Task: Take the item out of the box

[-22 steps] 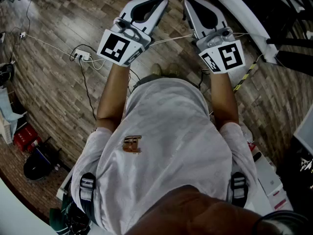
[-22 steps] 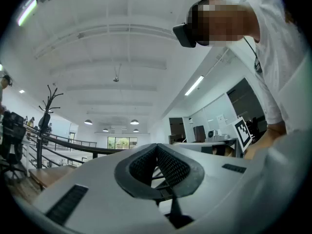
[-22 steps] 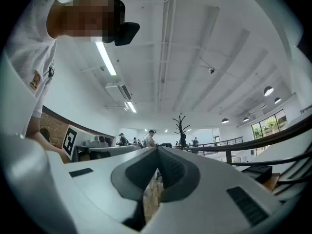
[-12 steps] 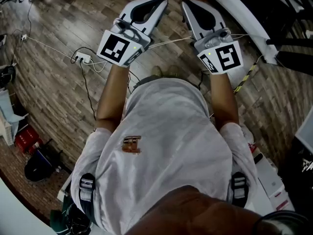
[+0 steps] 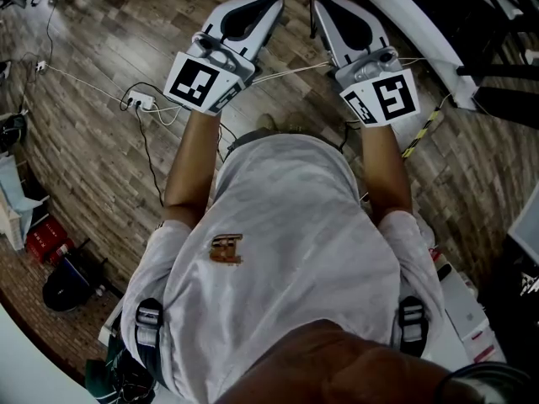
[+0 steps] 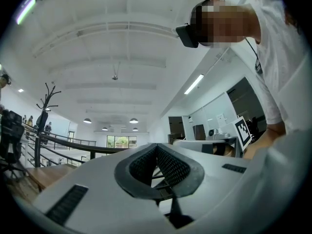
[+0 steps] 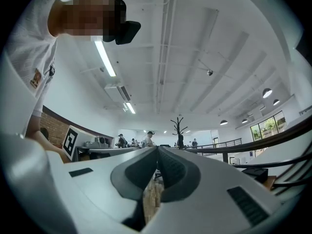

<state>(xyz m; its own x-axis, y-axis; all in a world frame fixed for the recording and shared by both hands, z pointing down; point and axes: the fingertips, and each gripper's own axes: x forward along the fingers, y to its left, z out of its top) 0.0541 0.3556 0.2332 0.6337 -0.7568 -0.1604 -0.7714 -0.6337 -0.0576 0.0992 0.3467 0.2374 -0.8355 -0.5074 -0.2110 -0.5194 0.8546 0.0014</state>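
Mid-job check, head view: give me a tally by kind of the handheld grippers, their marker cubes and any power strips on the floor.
White two-jaw grippers: 2 (left gripper, right gripper, both shut)
Black-and-white square-marker cubes: 2
White power strip: 1
Total: 5

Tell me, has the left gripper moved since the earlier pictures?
Yes, only slightly: the left gripper has edged left, toward the white power strip on the floor.
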